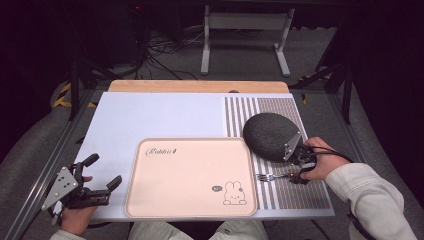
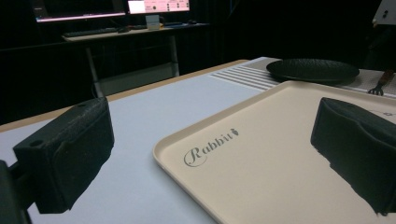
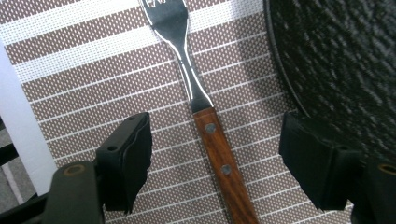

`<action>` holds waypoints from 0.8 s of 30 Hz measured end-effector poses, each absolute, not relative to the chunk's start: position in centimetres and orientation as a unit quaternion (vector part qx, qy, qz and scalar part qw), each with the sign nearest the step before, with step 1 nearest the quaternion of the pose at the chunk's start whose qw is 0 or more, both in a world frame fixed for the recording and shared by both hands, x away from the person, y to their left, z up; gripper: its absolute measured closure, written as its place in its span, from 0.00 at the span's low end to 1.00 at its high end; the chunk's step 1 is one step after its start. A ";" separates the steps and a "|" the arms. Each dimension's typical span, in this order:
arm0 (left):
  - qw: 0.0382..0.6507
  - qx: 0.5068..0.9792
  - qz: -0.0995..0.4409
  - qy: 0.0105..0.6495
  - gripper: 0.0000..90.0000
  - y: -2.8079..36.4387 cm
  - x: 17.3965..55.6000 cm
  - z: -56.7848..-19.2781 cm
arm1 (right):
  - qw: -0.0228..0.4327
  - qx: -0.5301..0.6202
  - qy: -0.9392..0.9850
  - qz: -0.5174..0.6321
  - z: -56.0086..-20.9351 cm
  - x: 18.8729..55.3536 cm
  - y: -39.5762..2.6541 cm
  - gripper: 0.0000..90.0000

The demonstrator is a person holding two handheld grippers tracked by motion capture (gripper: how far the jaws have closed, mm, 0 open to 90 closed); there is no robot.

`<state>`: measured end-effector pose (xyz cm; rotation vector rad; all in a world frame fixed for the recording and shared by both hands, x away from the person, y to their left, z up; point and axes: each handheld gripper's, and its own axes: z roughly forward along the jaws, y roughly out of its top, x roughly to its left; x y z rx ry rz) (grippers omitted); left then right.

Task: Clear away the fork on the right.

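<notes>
Fork (image 3: 205, 116) is the thing at hand: a steel head and slim neck joined to a brown wooden handle with two metal rivets, lying flat on the brown-and-white striped placemat (image 1: 280, 192) near the table's (image 1: 150, 115) right edge, toward its front corner. In the high view the fork (image 1: 272, 176) points its tines toward the tray, just right of the tray's right rim and just in front of the dark textured plate (image 1: 270, 136).

The right gripper (image 3: 215, 163) straddles the handle from above; its jaws stand on either side of the wood with mat showing between each pad and the handle, so they are released and touch nothing. The left gripper (image 1: 102, 174) sits off the table's front left corner, its jaws spread wide with nothing between them, just left of the beige tray (image 1: 145, 200), which lies along the front edge and carries a script word and a small rabbit drawing.

In the right gripper view the tips of the tines are cut off at the top and the handle's end runs out at the bottom. The plate is seen there as a dark pebbled patch at the right (image 3: 336, 60), its rim partly behind the jaw on that side. In the high view the handle's rear end is covered by the right hand (image 1: 320, 160) and gripper. The room beyond the table is too dark to make out.
</notes>
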<state>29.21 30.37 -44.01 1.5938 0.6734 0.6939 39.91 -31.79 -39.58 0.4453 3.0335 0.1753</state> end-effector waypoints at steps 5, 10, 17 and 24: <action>0.596 0.687 0.298 0.291 0.00 30.4 29.2 -44.0 | 0.028 0.144 0.987 0.066 -40.1 39.9 -31.8 0.35; 0.596 0.686 0.299 0.291 0.00 30.4 29.3 -44.1 | 0.025 0.143 0.986 0.077 -40.6 40.1 -32.0 0.43; 0.594 0.688 0.298 0.291 0.00 30.3 29.3 -44.1 | 0.024 0.136 0.987 0.081 -40.8 40.3 -32.2 0.53; 0.594 0.687 0.298 0.292 0.00 30.3 29.3 -44.1 | 0.013 0.122 0.989 0.084 -41.3 40.4 -32.3 0.66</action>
